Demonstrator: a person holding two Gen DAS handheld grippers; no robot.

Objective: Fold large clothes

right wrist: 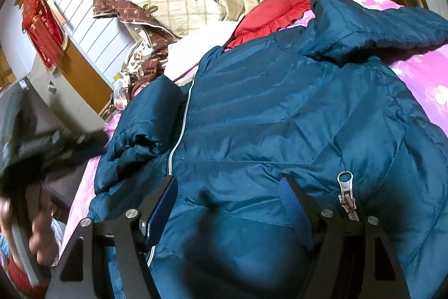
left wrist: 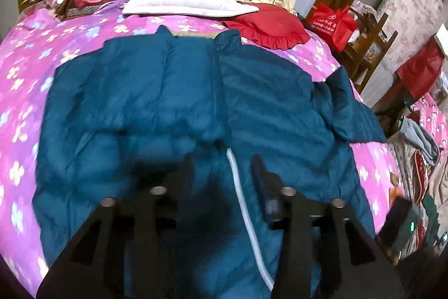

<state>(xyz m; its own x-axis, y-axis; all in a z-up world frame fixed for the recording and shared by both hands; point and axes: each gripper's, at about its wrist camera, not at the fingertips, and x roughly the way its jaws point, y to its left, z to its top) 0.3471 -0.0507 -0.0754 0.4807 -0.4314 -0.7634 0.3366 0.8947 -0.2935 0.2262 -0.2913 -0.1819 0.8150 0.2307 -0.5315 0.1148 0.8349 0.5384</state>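
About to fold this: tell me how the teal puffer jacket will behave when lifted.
The teal puffer jacket will probably flop and drape: it already lies crumpled, one sleeve bent. Its quilted puffiness suggests it is light but springy, so folds may reopen. The shiny shell looks slippery against the right tongs.

Left wrist view: soft, even indoor light, no glare. Motion blur overall, heaviest on left gripper (left wrist: 222, 159) fingers and nearer jacket (left wrist: 179, 108) fabric; bedspread (left wrist: 25, 69) flowers smeared. Dark shadow patch on jacket between fingers. Right wrist view: sharper; stitching and zipper pull (right wrist: 345, 181) crisp, mild sheen on fabric. Shadow under right gripper (right wrist: 228, 182). Blurred hand (right wrist: 42, 237) at lower left edge. Strong fisheye bending, black vignette corners in both.
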